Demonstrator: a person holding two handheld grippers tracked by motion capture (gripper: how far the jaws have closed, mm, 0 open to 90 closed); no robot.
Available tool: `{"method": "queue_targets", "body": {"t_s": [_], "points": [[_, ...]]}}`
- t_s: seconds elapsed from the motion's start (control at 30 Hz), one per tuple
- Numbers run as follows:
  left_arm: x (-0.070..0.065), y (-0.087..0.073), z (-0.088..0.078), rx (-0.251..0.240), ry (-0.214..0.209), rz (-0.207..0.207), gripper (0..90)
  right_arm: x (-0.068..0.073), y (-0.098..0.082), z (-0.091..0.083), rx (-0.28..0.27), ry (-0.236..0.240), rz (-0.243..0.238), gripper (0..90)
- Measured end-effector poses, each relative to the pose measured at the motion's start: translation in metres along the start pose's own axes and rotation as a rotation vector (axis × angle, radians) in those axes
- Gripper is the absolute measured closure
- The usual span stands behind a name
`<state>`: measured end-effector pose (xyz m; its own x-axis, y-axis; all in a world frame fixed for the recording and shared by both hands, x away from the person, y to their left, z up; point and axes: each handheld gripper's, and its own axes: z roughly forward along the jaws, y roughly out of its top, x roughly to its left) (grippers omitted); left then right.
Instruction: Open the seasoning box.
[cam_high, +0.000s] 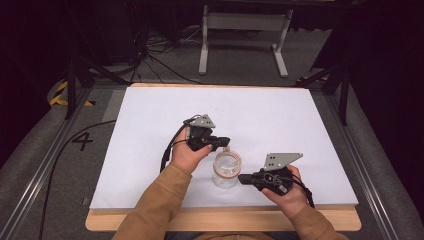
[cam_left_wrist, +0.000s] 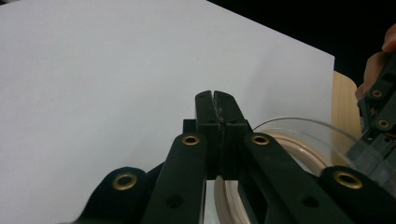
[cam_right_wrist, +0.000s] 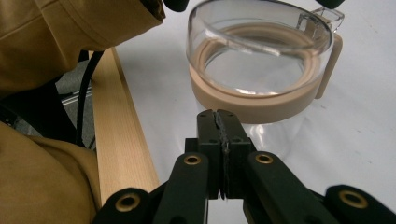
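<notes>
A clear glass jar (cam_high: 226, 169) with a beige band and a clear hinged lid stands on the white mat (cam_high: 260, 112), near its front edge. My left gripper (cam_high: 227, 142) is shut just behind the jar's rim, with nothing between its jaws. In the left gripper view the shut jaws (cam_left_wrist: 215, 96) point over the mat, and the jar's rim (cam_left_wrist: 299, 135) curves to their lower right. My right gripper (cam_high: 241, 178) is shut too and points at the jar's right side. In the right gripper view the empty tips (cam_right_wrist: 217, 114) sit just short of the jar (cam_right_wrist: 261, 70).
The mat lies on a wooden board (cam_high: 225, 220) whose front edge (cam_right_wrist: 123, 140) runs close to the jar. Tan sleeves (cam_right_wrist: 70, 28) come in from the front. A black cable (cam_high: 60, 155) runs along the floor at left. A white metal stand (cam_high: 245, 30) is beyond the table.
</notes>
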<state>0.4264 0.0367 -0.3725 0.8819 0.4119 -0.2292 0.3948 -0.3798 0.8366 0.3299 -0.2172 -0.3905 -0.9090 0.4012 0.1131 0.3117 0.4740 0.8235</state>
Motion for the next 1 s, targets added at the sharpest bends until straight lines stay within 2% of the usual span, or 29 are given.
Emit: {"method": "queue_targets", "body": {"t_s": [0.2,0.5,0.67,0.7,0.9,1.0], "points": [[0.001,-0.001,0.001,0.007,0.001,0.006,90.0,-0.001,0.004,0.001,-0.041,0.018,0.009,89.6],[0.002,-0.001,0.000,0.002,-0.006,-0.001,89.9,-0.003,0.014,0.003,-0.110,0.016,-0.009,89.6],[0.002,0.000,-0.001,0.012,-0.012,0.007,89.9,-0.004,0.013,0.002,-0.115,0.012,-0.011,89.7],[0.002,-0.001,0.000,-0.006,-0.008,0.007,89.9,-0.004,0.013,0.002,-0.119,0.010,-0.014,89.7],[0.002,-0.001,0.000,-0.004,-0.008,0.007,89.2,-0.005,0.013,0.001,-0.123,-0.001,-0.021,89.7],[0.002,-0.001,-0.001,0.004,0.020,0.011,86.0,-0.006,0.013,0.001,-0.124,-0.001,-0.021,89.7]]}}
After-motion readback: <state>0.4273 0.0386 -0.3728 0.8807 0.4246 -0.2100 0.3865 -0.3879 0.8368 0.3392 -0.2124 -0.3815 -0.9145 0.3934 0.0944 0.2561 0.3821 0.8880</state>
